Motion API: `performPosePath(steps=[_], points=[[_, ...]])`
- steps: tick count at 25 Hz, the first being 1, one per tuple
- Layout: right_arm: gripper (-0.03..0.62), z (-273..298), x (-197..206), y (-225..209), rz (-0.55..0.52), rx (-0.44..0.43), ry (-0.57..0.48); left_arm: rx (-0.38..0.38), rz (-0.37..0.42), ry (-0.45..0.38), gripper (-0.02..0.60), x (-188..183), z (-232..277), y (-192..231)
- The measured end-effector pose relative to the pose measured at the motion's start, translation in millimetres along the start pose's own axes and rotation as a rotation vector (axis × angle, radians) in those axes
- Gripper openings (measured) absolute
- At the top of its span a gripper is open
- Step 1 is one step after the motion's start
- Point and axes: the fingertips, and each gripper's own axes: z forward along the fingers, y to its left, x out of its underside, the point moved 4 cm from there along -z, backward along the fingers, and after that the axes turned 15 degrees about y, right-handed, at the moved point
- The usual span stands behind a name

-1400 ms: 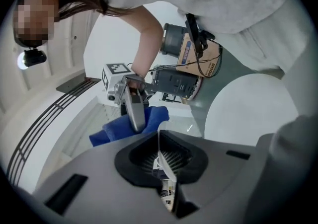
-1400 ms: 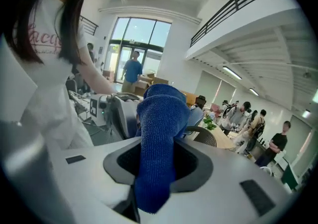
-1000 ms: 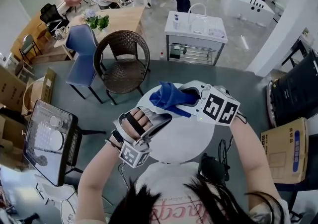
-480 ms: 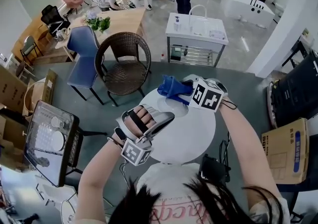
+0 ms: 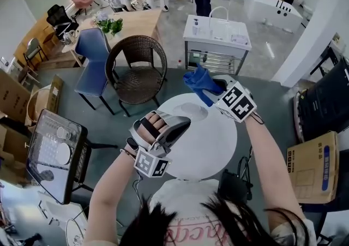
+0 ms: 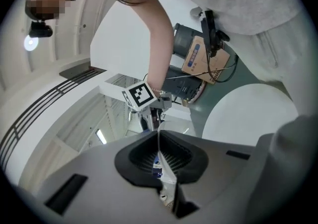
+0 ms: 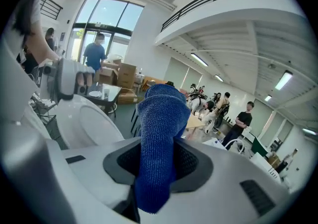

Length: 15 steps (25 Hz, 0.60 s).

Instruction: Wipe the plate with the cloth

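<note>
My left gripper (image 5: 180,126) is shut on the near rim of a white plate (image 5: 194,111), holding it over the round white table (image 5: 210,152). In the left gripper view the rim shows edge-on as a thin line (image 6: 158,141) between the closed jaws of the left gripper (image 6: 160,164). My right gripper (image 5: 214,93) is shut on a blue cloth (image 5: 199,83), which sticks out beyond the plate's far edge, apart from it. In the right gripper view the cloth (image 7: 159,128) stands up out of the right gripper (image 7: 156,171), and the plate (image 7: 92,123) lies at the left.
A brown wicker chair (image 5: 137,70) and a blue chair (image 5: 91,59) stand beyond the table. A white cart (image 5: 217,37) is behind the cloth. A cardboard box (image 5: 313,166) sits at the right and a dark rack (image 5: 52,155) at the left. People stand far back.
The right gripper has carried the cloth away from over the plate, up and to the right past the table's far edge. The left gripper has rolled a little and stayed in place with the plate.
</note>
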Motion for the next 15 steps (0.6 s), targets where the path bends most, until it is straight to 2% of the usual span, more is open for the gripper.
performPosePath(steps=[3, 6, 12, 15], points=[[0.132, -28.7, -5.0, -5.7, 0.038, 0.055, -0.08, 0.025, -0.112, 0.007, 0.021, 4.4, 4.9, 4.7], [0.132, -57.4, -7.3, -4.4, 0.087, 0.078, -0.167, 0.04, -0.27, 0.013, 0.021, 8.6, 9.4, 12.2], [0.132, -105.5, -5.5, 7.9, 0.199, 0.123, -0.333, 0.052, -0.688, -0.002, 0.021, 15.0, 15.2, 39.7], [0.132, -122.4, -1.9, 8.7, 0.3, 0.136, -0.401, 0.045, -0.849, -0.034, 0.02, 19.4, 16.8, 56.3]])
